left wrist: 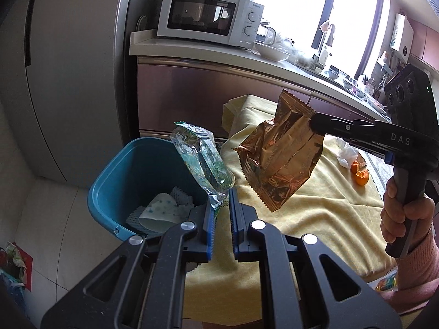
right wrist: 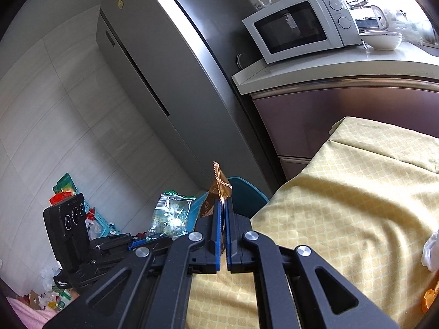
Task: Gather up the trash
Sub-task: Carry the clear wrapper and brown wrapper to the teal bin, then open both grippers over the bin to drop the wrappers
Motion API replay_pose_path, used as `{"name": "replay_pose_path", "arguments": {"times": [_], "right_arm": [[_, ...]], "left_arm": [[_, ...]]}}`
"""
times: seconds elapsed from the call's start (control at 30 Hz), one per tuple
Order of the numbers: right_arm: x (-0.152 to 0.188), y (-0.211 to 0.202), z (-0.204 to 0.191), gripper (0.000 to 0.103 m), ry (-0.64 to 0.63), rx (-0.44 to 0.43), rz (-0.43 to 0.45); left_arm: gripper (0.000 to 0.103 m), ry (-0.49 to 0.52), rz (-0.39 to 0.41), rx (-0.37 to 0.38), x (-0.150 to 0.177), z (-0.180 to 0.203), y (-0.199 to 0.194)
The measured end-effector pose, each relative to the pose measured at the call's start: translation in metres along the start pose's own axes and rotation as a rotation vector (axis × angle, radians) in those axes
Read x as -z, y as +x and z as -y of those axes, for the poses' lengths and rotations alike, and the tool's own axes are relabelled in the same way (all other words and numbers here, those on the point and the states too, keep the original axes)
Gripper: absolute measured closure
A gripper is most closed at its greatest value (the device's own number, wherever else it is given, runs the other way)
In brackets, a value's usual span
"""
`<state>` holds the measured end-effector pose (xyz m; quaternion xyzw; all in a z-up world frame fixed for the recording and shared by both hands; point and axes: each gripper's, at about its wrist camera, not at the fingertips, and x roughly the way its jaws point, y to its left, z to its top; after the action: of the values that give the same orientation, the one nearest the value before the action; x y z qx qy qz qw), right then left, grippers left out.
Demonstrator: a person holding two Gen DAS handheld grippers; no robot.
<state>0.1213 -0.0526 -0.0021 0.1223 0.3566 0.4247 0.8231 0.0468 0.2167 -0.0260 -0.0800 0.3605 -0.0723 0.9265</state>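
The crinkled copper foil wrapper (left wrist: 277, 161) hangs clamped in the right gripper (left wrist: 311, 123) above the yellow tablecloth's (left wrist: 315, 219) left edge. The clear green-printed plastic wrapper (left wrist: 204, 164), pinched by the left gripper (left wrist: 221, 208), rises over the teal plastic bin's (left wrist: 109, 189) open rim, beside the table.

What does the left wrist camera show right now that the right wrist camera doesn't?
Only the left wrist view shows inside the blue bin, with crumpled paper in it, plus the orange peel on the cloth and the hand holding the right gripper. Only the right wrist view shows clutter on the floor by the fridge. Both show the green wrapper, the gold wrapper, the microwave and the yellow tablecloth.
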Motion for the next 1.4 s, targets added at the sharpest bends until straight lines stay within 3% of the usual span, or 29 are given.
{"name": "replay_pose_path", "arguments": {"times": [1.4], "right_arm": [[-0.002,0.099,-0.021,0.101,-0.003,0.008,-0.145]], "left_arm": [[0.093,-0.076,-0.087,-0.114,0.009,-0.050,0.040]]}}
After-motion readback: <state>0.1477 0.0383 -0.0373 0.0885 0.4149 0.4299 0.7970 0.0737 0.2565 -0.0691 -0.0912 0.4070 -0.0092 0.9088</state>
